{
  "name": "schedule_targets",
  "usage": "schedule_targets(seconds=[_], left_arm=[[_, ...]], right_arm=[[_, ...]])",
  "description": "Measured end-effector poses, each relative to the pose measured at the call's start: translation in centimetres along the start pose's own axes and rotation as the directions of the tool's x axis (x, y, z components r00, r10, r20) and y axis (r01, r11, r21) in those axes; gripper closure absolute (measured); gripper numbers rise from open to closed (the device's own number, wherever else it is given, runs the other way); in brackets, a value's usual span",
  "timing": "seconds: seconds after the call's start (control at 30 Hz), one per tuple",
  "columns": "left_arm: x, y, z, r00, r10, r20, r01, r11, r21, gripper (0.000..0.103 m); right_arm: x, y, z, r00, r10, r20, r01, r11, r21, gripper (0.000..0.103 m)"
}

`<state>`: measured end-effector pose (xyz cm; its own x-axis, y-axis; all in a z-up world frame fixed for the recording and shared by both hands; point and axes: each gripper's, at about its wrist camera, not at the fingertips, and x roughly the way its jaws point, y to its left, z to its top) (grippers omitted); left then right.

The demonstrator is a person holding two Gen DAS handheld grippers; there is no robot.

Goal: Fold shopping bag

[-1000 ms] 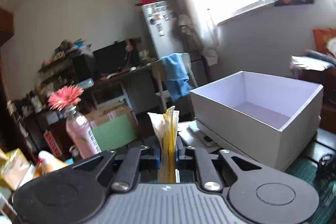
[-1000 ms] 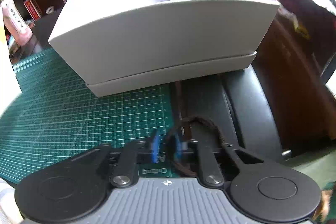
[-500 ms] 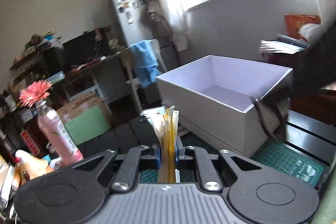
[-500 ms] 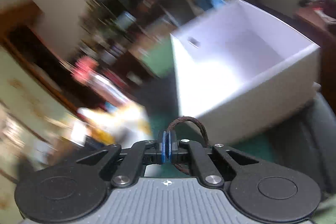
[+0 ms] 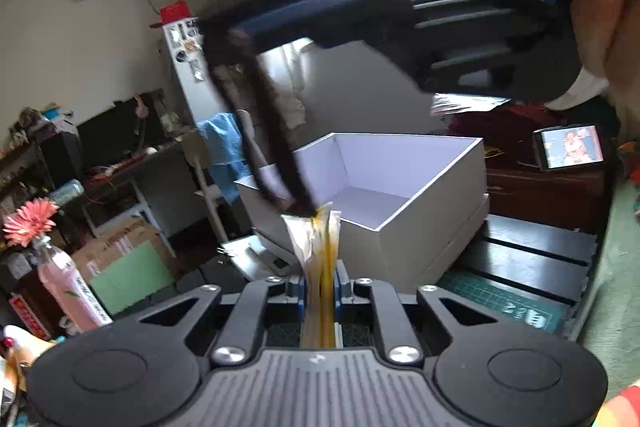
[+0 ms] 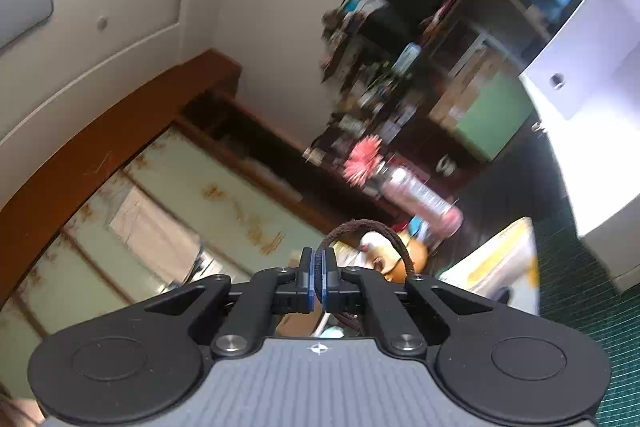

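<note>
My left gripper (image 5: 320,279) is shut on the bunched top edge of the shopping bag (image 5: 318,239), cream and yellow paper that sticks up between its pads. A dark brown cord handle (image 5: 256,131) runs from that edge up to my right gripper (image 5: 224,31), which hangs above and to the left in the left wrist view. In the right wrist view my right gripper (image 6: 319,273) is shut on the looped cord handle (image 6: 360,227). The bag's pale body (image 6: 496,259) hangs below at lower right.
An open white box (image 5: 384,195) stands on the green cutting mat (image 5: 500,299) behind the bag. A pink bottle with a flower (image 5: 68,287) stands at left. A person's hand (image 5: 600,39) holds the right gripper. A phone screen (image 5: 568,147) glows at right.
My right gripper rose from the mat with the cord handle and swung round to face the room, pulling the cord taut above the bag. My left gripper turned toward the box, still gripping the bag.
</note>
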<state>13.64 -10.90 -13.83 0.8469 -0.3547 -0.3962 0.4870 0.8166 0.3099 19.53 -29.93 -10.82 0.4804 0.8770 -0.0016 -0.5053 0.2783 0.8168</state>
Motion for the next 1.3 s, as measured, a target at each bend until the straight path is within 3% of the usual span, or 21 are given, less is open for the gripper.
schedule_targets(seconds=[0.13,0.27,0.33,0.4,0.43,0.47,0.63,0.67,0.83,0.9,1.17,1.3], left_arm=[[-0.2,0.3,0.4,1.000,-0.021,-0.007,0.020,1.000,-0.017,0.092],[-0.4,0.8,0.5,1.000,-0.023,0.007,0.023,0.999,-0.023,0.092],[-0.5,0.8,0.5,1.000,-0.013,0.008,0.013,1.000,-0.016,0.092],[-0.4,0.7,0.5,1.000,-0.007,0.008,0.007,1.000,-0.007,0.092],[-0.4,0.7,0.5,1.000,-0.004,0.009,0.004,1.000,-0.002,0.092],[-0.4,0.6,0.5,1.000,-0.001,0.012,0.001,1.000,0.003,0.092],[-0.7,-0.6,0.2,0.998,0.034,0.061,-0.040,0.994,0.102,0.092],[-0.8,-0.9,0.1,0.997,0.040,0.073,-0.049,0.991,0.123,0.092],[-1.6,-2.5,-0.8,0.987,0.044,0.154,-0.083,0.964,0.253,0.093],[-1.9,-2.9,-0.9,0.984,0.034,0.177,-0.083,0.958,0.273,0.093],[-2.9,-4.1,-1.8,0.963,0.023,0.270,-0.124,0.922,0.366,0.095],[-3.5,-4.6,-2.2,0.949,0.010,0.317,-0.142,0.907,0.395,0.096]], right_arm=[[0.6,-0.1,0.3,0.999,-0.023,-0.031,0.023,1.000,-0.015,0.100],[-0.4,-1.1,0.9,0.973,-0.230,-0.018,0.227,0.969,-0.101,0.100],[-0.8,-0.7,1.1,0.944,-0.329,0.006,0.325,0.931,-0.168,0.100],[-0.7,0.0,0.7,0.903,-0.429,0.032,0.420,0.866,-0.272,0.100],[-0.7,0.1,0.7,0.899,-0.436,0.035,0.428,0.859,-0.281,0.100],[-0.2,0.5,0.4,0.876,-0.480,0.048,0.466,0.816,-0.343,0.100],[1.5,1.4,-0.7,0.833,-0.548,0.071,0.506,0.704,-0.499,0.100],[1.9,1.3,-0.8,0.808,-0.582,0.090,0.534,0.659,-0.529,0.100],[1.6,1.4,-0.6,0.774,-0.620,0.129,0.581,0.614,-0.534,0.100],[1.2,1.1,-0.2,0.750,-0.644,0.150,0.613,0.592,-0.523,0.100],[-0.1,0.8,0.5,0.757,-0.633,0.160,0.617,0.614,-0.491,0.100],[-0.7,0.2,0.8,0.785,-0.607,0.126,0.590,0.670,-0.451,0.100]])
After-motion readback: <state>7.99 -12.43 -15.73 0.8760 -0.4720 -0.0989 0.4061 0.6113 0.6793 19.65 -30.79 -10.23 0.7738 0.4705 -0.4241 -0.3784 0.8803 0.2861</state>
